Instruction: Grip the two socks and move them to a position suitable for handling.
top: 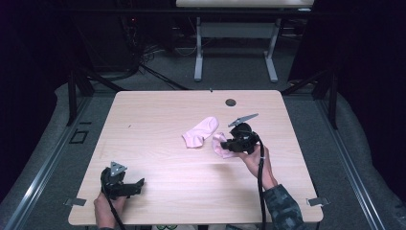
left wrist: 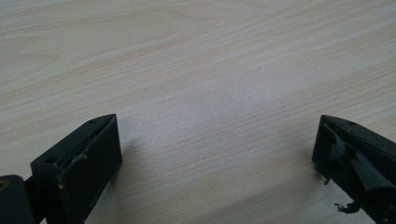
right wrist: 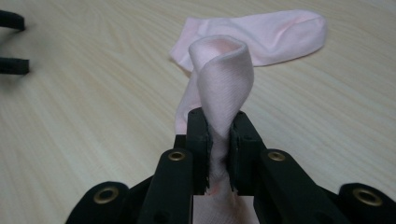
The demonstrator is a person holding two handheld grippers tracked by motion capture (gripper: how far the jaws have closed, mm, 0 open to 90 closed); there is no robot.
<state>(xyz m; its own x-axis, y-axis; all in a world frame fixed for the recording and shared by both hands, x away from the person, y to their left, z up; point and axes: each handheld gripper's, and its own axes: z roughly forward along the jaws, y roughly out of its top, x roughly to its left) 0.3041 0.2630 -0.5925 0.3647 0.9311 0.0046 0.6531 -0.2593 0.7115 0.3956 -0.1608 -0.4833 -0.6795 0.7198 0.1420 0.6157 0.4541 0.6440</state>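
Note:
A pink sock (top: 201,132) lies flat near the middle of the wooden table (top: 158,110). Just to its right, my right gripper (top: 230,143) is shut on a second pink sock (top: 220,145). In the right gripper view the jaws (right wrist: 219,119) pinch this sock (right wrist: 219,79), which curls upward in a loop above them, with the flat sock (right wrist: 271,32) behind it. My left gripper (top: 139,184) rests near the table's front left corner, jaws wide open. In the left gripper view nothing but bare wood lies between its jaws (left wrist: 217,126).
A dark round grommet (top: 231,102) sits near the table's far edge. A white-legged table (top: 234,33) stands farther back, with cables on the floor. The left gripper's jaws (right wrist: 11,42) appear far off at the top left of the right gripper view.

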